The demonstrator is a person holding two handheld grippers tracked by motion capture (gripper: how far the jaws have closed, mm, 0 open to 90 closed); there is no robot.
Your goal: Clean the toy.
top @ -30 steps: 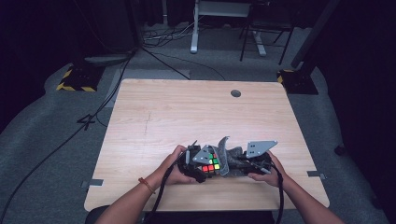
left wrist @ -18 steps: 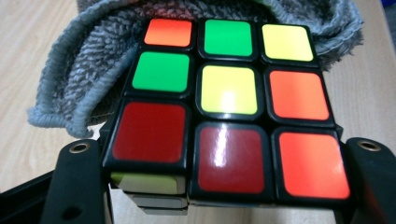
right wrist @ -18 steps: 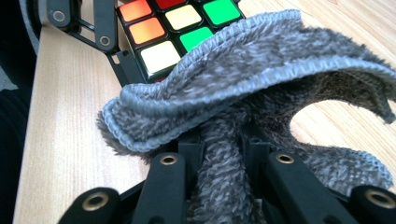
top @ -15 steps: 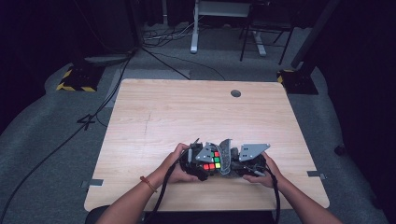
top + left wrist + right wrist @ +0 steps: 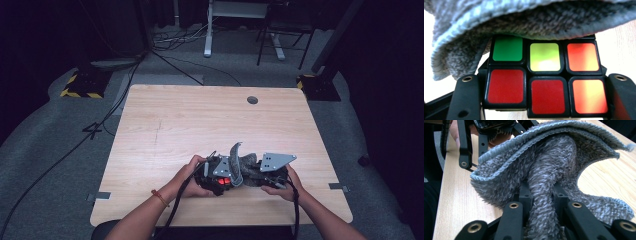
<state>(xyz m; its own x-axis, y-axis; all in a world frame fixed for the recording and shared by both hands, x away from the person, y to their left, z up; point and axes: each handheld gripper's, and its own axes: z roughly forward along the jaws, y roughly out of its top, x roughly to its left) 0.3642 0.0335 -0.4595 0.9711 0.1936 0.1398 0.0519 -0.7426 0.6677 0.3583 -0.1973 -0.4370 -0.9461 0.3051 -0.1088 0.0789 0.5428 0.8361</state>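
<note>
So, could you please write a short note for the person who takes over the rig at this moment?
Left gripper: shut on the puzzle cube, held by its sides near the table's front edge.
Right gripper: shut on the grey cloth, a fold pinched between its fingers.
Done: the cloth is draped over the cube's top.
Left: probably wiping the cube; its front face is uncovered. How much is already wiped cannot be told.

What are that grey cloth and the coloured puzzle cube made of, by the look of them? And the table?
The cloth looks like terry or microfibre: fuzzy grey pile, stitched hem, soft folds. The cube seems hard plastic: a black body with glossy coloured squares that catch the light; stickers or tiles, I cannot tell. The table shows pale wood grain, matt, probably laminate rather than solid wood.
</note>
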